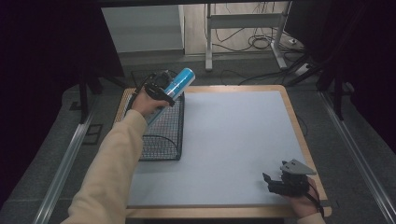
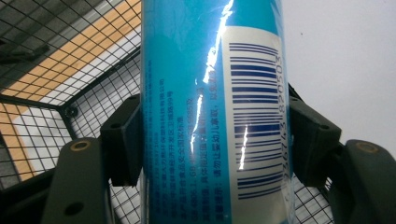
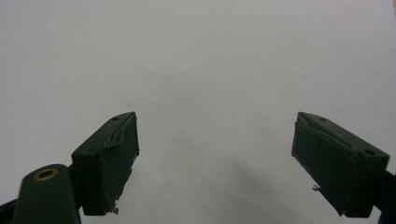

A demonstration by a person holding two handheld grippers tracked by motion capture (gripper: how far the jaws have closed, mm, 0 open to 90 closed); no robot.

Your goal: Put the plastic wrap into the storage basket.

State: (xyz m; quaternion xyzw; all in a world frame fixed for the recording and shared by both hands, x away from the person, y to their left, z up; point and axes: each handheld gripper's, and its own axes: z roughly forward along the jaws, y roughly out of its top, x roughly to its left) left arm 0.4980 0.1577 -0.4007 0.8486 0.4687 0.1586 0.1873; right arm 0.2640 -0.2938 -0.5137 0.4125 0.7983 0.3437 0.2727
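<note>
A tall blue can (image 1: 180, 82) with a white barcode label (image 2: 254, 116) is held tilted above the black wire basket (image 1: 164, 135) at the table's left. My left gripper (image 1: 161, 91) is shut on the can, its jaws pressing the can's two sides in the left gripper view (image 2: 212, 140). My right gripper (image 1: 275, 181) rests at the table's near right corner, open, with nothing between its jaws (image 3: 215, 158) and only the white mat beneath.
A white mat (image 1: 233, 140) covers most of the wooden table (image 1: 299, 130). Beyond the far edge stand white table legs (image 1: 208, 42) with loose cables on the floor. Metal rails (image 1: 60, 172) run along both sides.
</note>
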